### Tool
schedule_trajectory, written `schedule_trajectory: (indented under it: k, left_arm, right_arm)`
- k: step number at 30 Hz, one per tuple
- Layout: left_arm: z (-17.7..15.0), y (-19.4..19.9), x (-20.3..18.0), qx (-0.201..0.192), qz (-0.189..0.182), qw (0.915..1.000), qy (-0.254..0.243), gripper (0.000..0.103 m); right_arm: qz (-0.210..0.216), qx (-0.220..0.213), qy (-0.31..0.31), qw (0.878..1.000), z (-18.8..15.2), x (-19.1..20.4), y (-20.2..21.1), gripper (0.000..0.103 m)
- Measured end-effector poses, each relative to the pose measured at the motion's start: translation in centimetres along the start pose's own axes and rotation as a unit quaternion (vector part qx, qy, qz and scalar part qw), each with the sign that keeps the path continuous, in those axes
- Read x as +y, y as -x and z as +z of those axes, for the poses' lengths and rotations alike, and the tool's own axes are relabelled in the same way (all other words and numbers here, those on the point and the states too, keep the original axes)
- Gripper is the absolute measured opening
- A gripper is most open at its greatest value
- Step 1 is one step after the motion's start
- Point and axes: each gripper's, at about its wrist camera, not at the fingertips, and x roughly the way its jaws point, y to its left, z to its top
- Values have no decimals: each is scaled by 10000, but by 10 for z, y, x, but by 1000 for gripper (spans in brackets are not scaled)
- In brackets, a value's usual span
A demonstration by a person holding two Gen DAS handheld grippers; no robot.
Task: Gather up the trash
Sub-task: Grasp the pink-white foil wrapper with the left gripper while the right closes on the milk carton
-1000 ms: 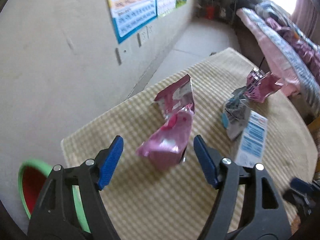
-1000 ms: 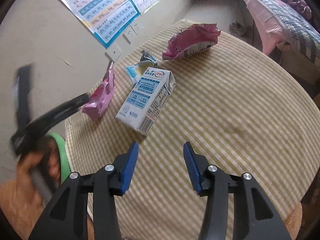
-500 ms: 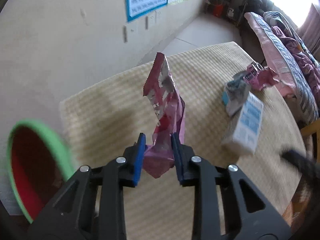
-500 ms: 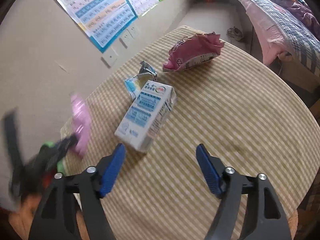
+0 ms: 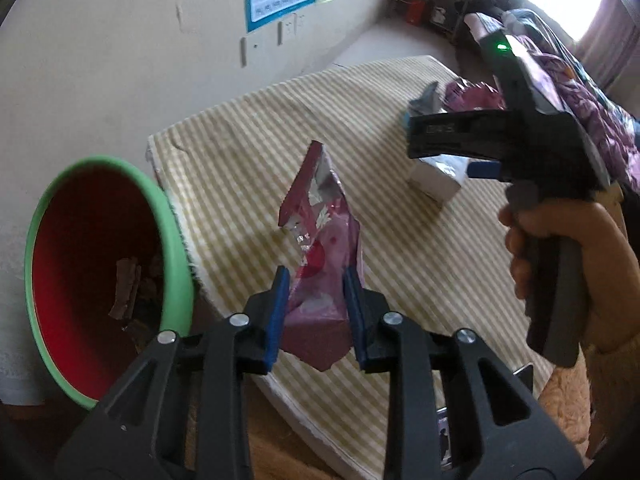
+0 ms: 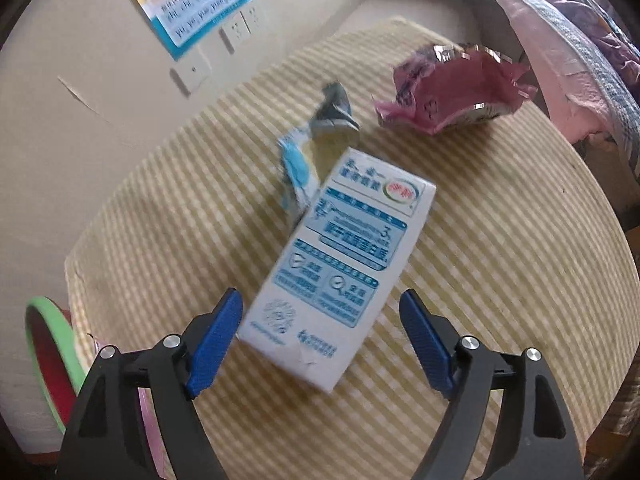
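Left gripper [image 5: 316,314] clamps a pink wrapper [image 5: 320,248] beside the bin [image 5: 176,248]; right gripper [image 6: 322,338], jaws opening wide, straddles the milk carton [image 6: 340,264]

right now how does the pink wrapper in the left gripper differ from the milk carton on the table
The pink wrapper is crumpled foil standing upright, pinched in the left gripper above the table edge; the milk carton is a stiff white and blue box lying flat on the striped tablecloth. The wrapper is gripped; the carton lies untouched between the opening jaws of the right gripper. Both are trash.
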Motion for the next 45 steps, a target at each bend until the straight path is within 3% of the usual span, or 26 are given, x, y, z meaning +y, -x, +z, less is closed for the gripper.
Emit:
schedule_trajectory:
  k: [2, 6, 11, 17, 20, 25, 26, 30, 32, 33, 38, 45]
  left_arm:
    - [-1, -2, -3, 10, -14, 10000, -40, 27]
    - [-3, -11, -3, 113, -26, 9999, -18, 34]
    - [-8, -19, -5, 194, -14, 9998, 12, 47]
    - [-11, -26, -6, 298, -27, 9995, 55, 47]
    - [-13, -28, -8, 318, 10, 9995, 20, 47]
    - [-17, -29, -6, 380, 26, 9992, 76, 47]
    - [-17, -29, -6, 379, 16, 9993, 76, 46]
    - [-20, -31, -7, 422, 54, 9991, 20, 27]
    - [-21, -30, -6, 403, 68, 9992, 40, 18]
    - [-21, -29, -6, 385, 81, 9992, 46, 14]
    - [-17, -18, -3, 141, 209, 9997, 70, 6]
    - [-11, -3, -4, -101, 218, 9997, 54, 4]
  right_arm:
    - [171, -74, 80, 9998, -5, -6, 4, 65]
    - [253, -58, 525, 9983, -20, -12, 14, 60]
    - [612, 137, 718, 9954, -52, -38, 26, 58]
    - [681, 213, 710, 9949, -83, -57, 39, 60]
    - [669, 188, 468, 9965, -88, -62, 43, 67]
    - [683, 81, 472, 9965, -92, -58, 52, 68]
    - [662, 44, 537, 9964, -92, -55, 52, 68]
    - [586, 95, 568, 9966, -95, -52, 47, 67]
    - [529, 75, 592, 9968, -95, -52, 45, 56]
    - [523, 44, 641, 9966, -96, -53, 45, 55]
    - [574, -74, 694, 9959, -98, -55, 51, 55]
    - [789, -280, 692, 9941, -98, -55, 72, 54]
